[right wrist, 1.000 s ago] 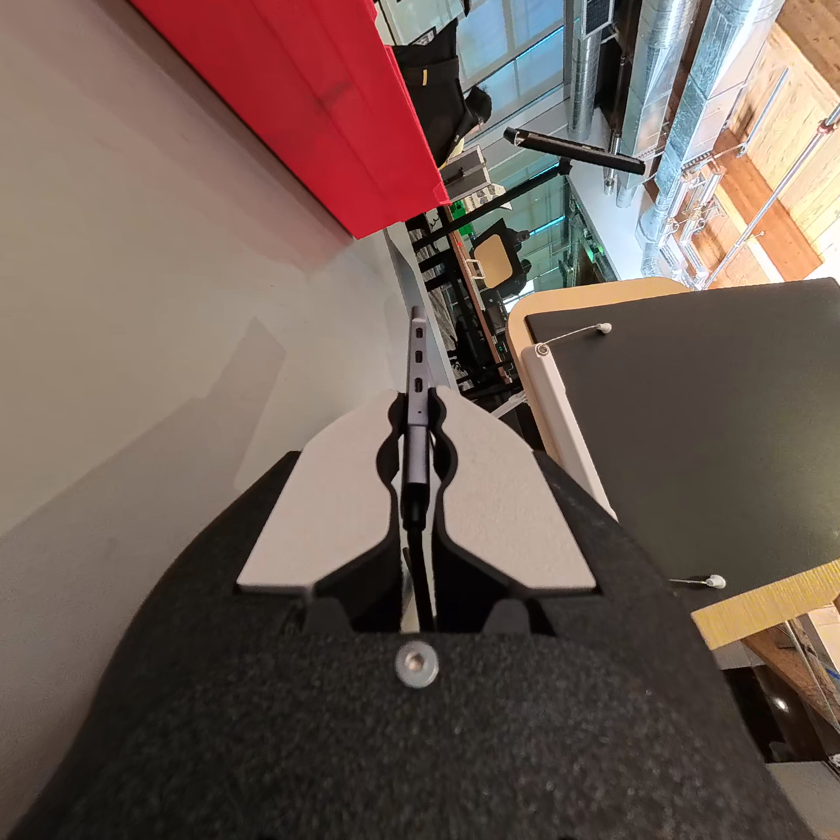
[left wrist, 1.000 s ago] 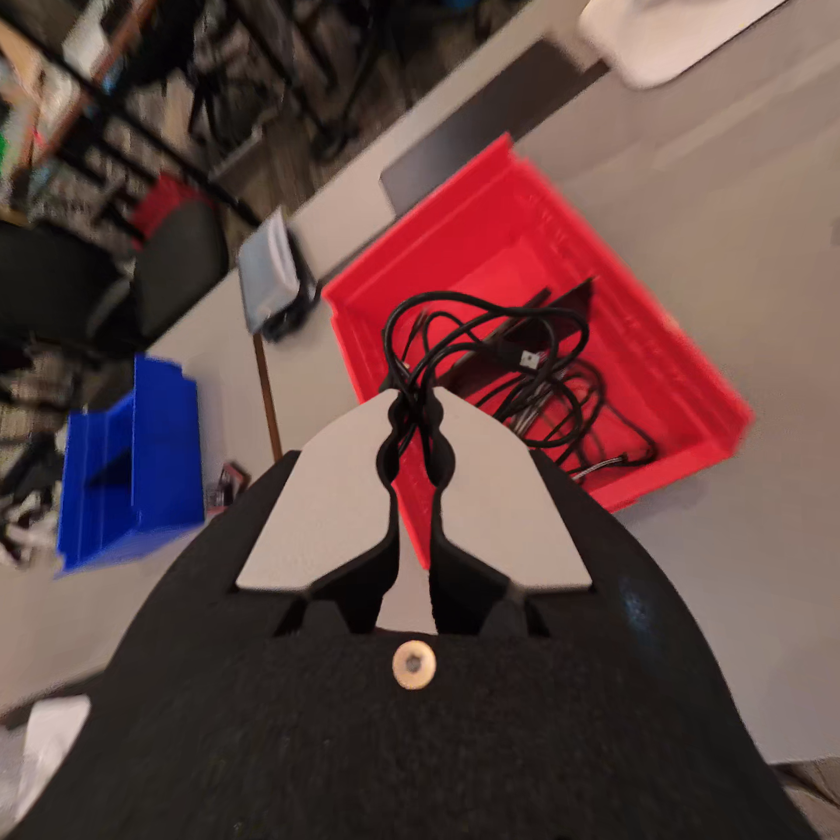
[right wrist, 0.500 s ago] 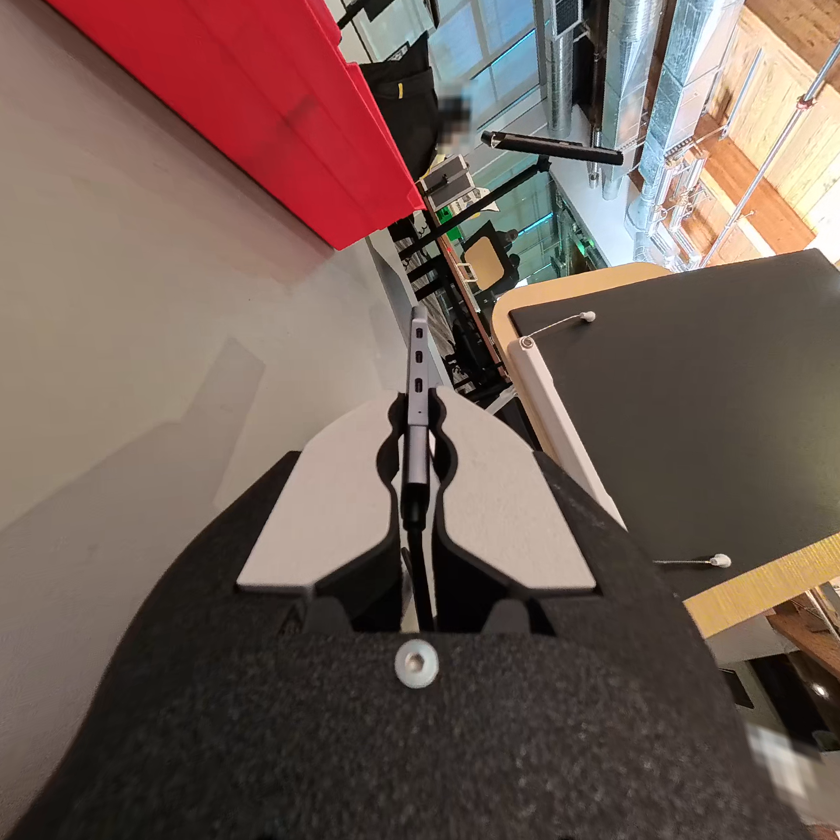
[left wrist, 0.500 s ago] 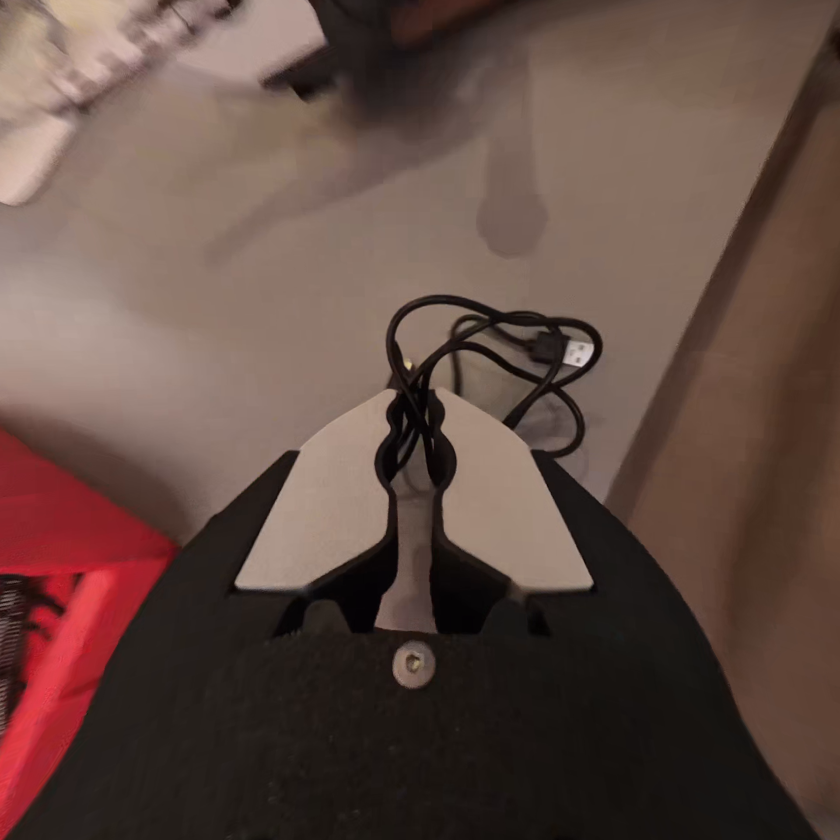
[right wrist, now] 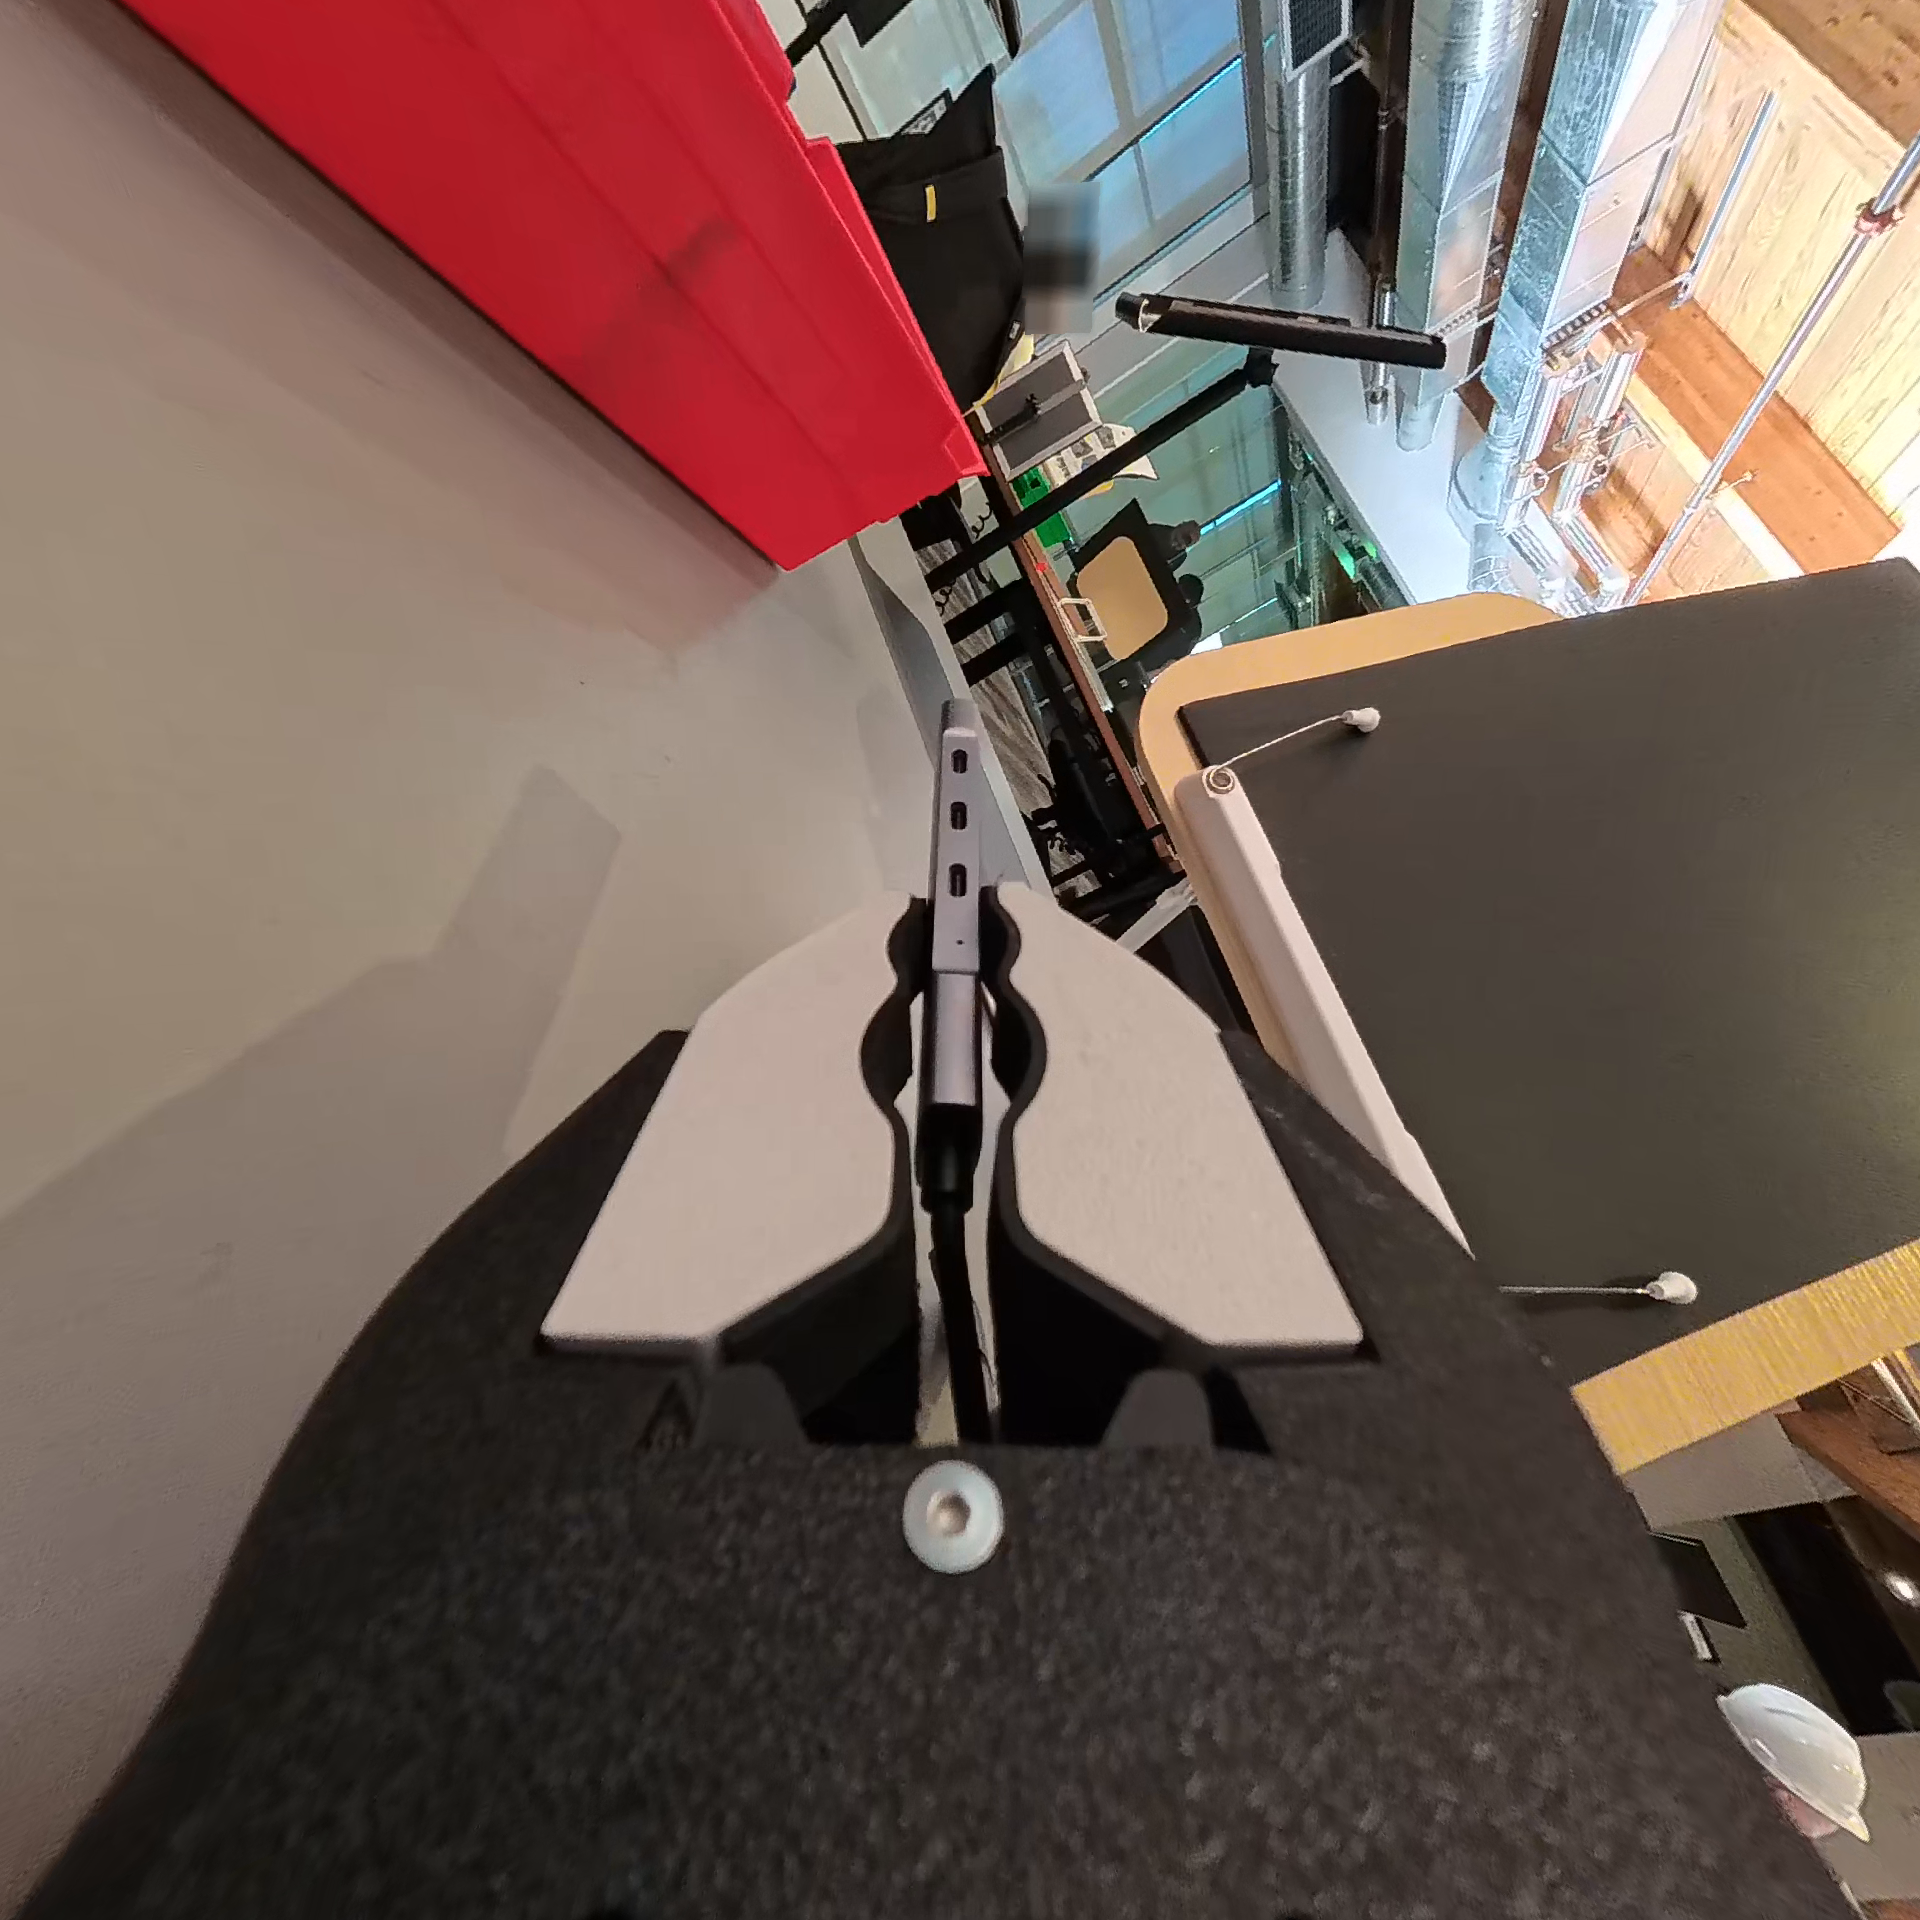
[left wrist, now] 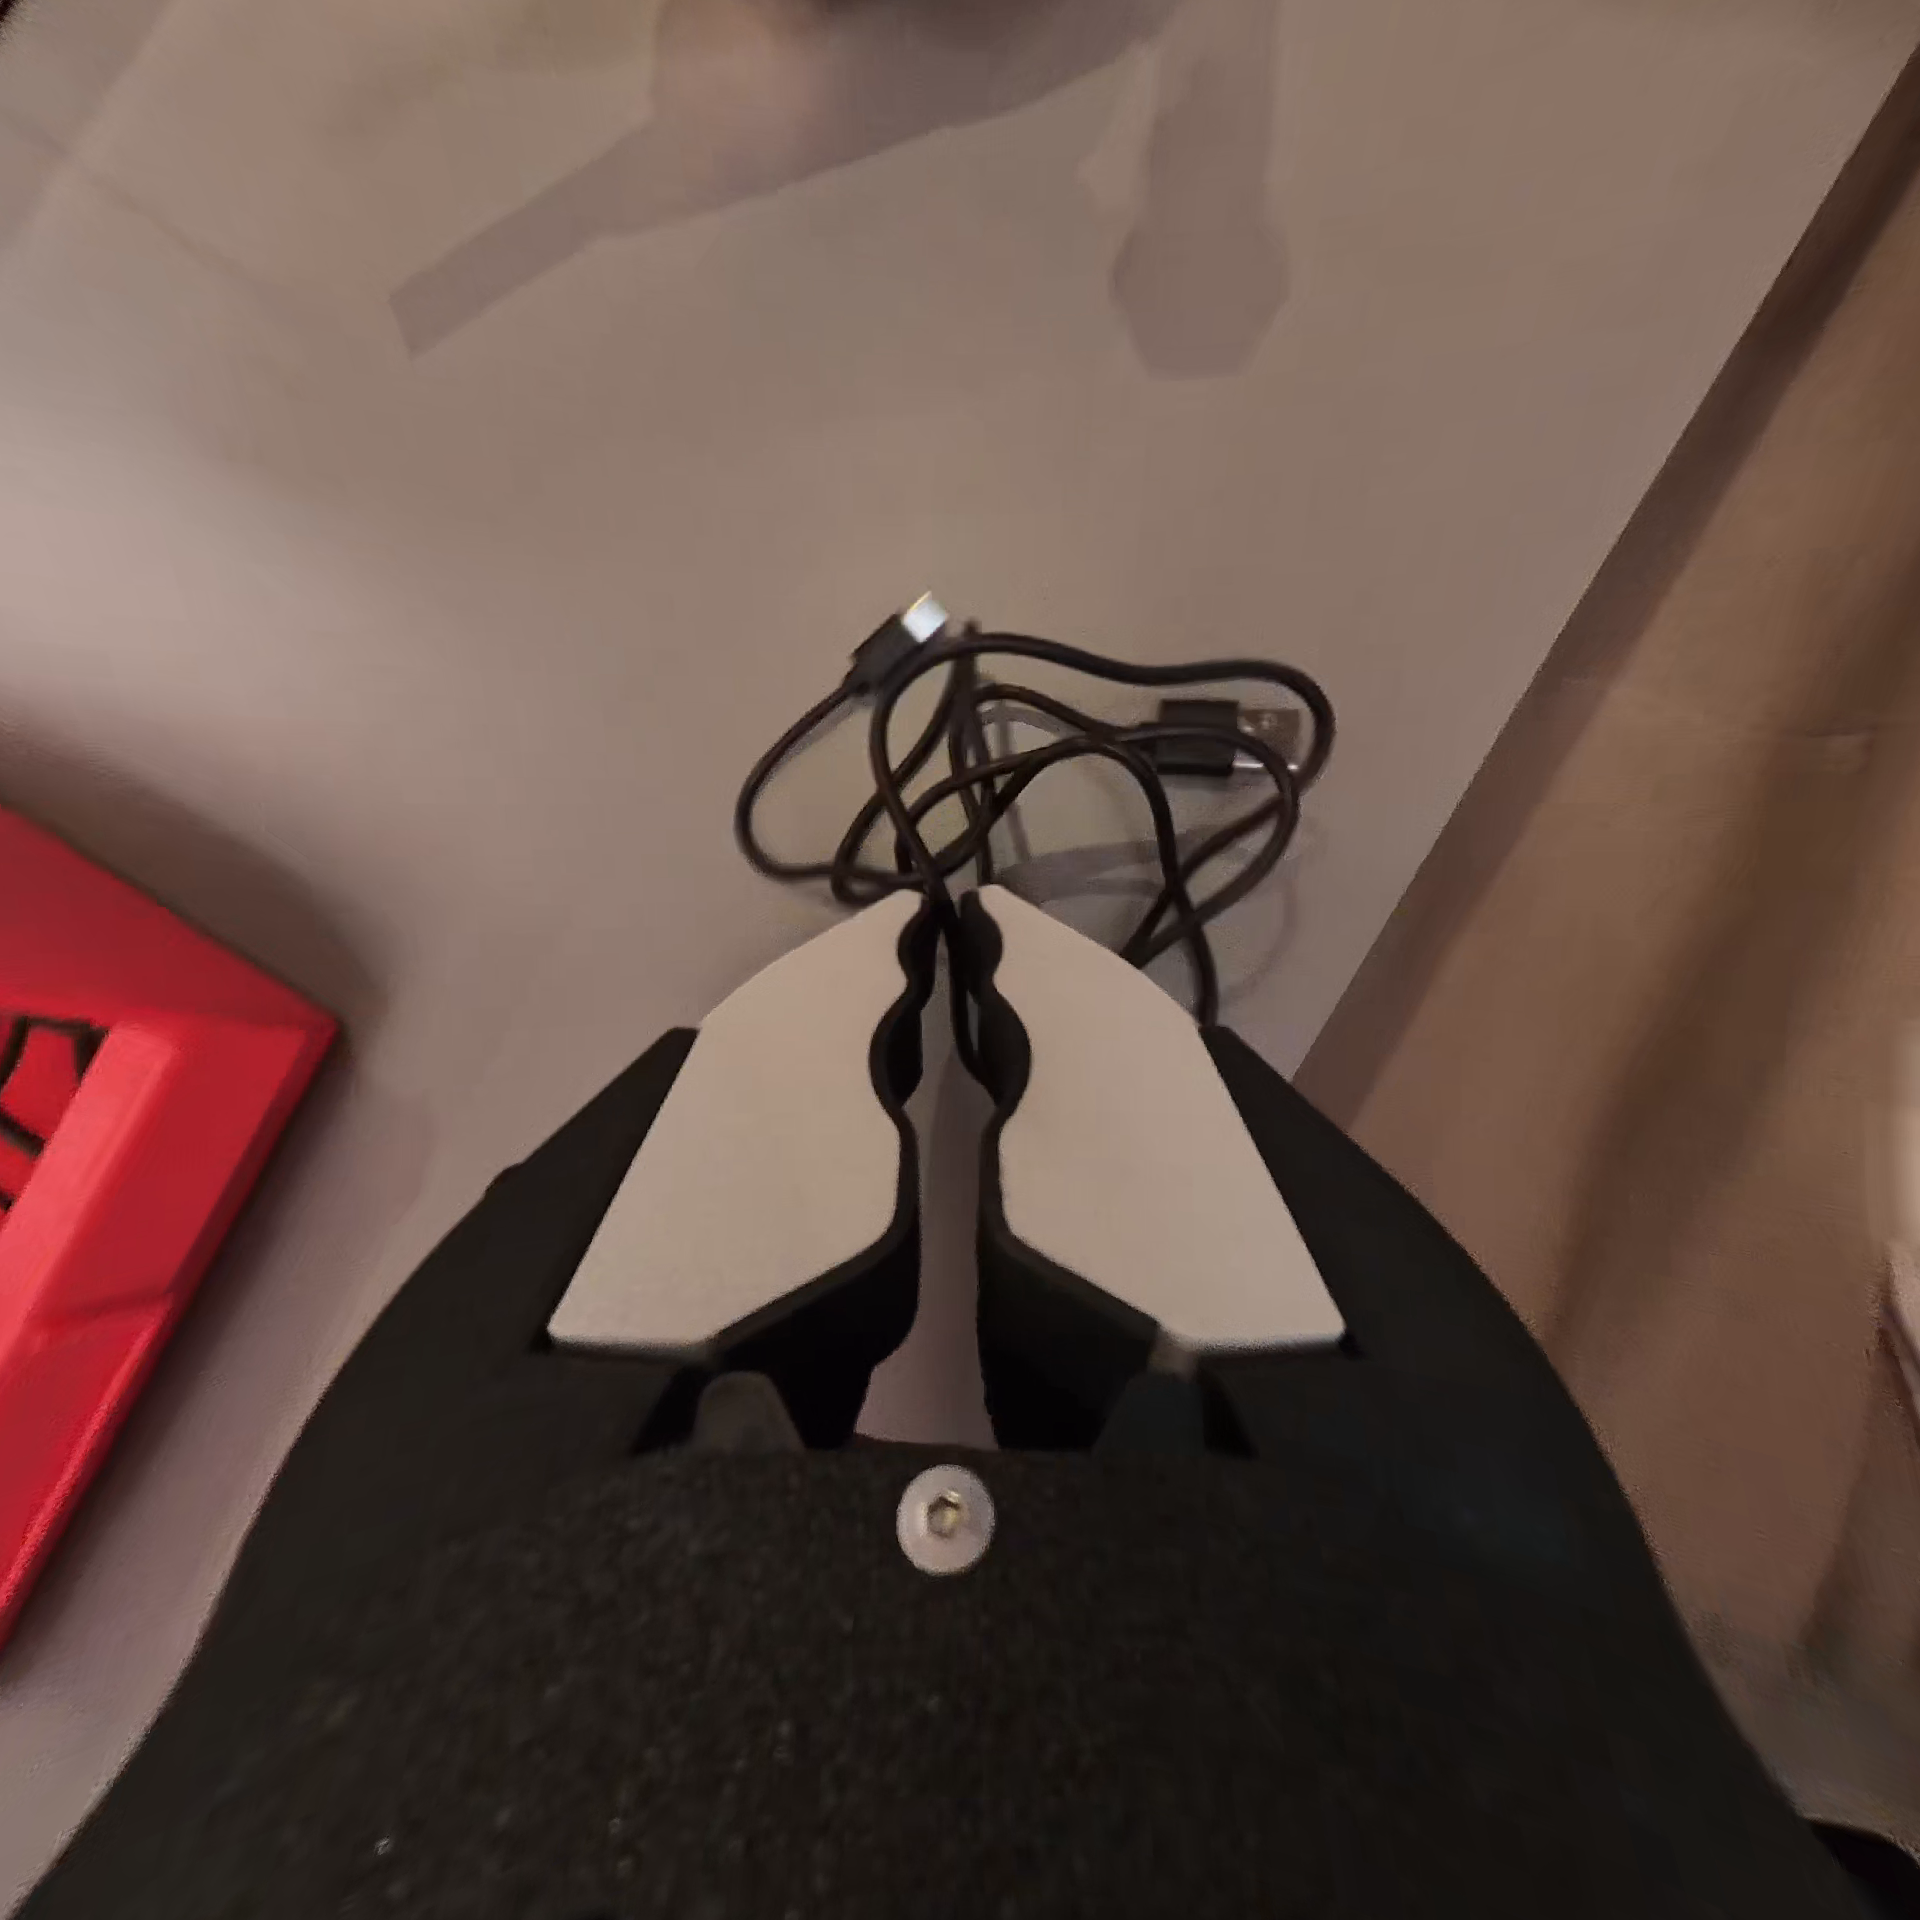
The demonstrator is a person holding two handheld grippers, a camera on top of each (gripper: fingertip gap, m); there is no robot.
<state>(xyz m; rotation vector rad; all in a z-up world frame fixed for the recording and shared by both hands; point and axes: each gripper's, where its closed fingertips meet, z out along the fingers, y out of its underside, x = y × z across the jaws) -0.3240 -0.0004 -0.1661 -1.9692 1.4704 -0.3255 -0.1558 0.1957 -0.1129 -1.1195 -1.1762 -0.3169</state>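
Observation:
In the left wrist view my left gripper [left wrist: 940, 904] is shut on a tangled black cable [left wrist: 1039, 769]. Its loops hang just over the grey table [left wrist: 520, 520] near the table's right edge. A small plug [left wrist: 904, 634] and a flat metal plug [left wrist: 1236, 722] stick out of the bundle. In the right wrist view my right gripper [right wrist: 961, 904] is shut on a slim grey hub [right wrist: 958, 831] with three ports along its edge. The hub's black lead [right wrist: 961, 1299] runs back between the fingers. The hub is held above the table [right wrist: 312, 727].
A red bin [left wrist: 114, 1091] lies at the left of the left wrist view and shows at the top of the right wrist view [right wrist: 623, 229]. A black panel with a wooden edge [right wrist: 1610, 987] stands to the right. A wooden strip [left wrist: 1662, 935] borders the table's right edge. There is about 25 cm between the tips of the two grippers.
My left gripper has carried the cable out of the red bin and to the right, down near the table's edge. The small plug now shows. My right gripper has barely moved.

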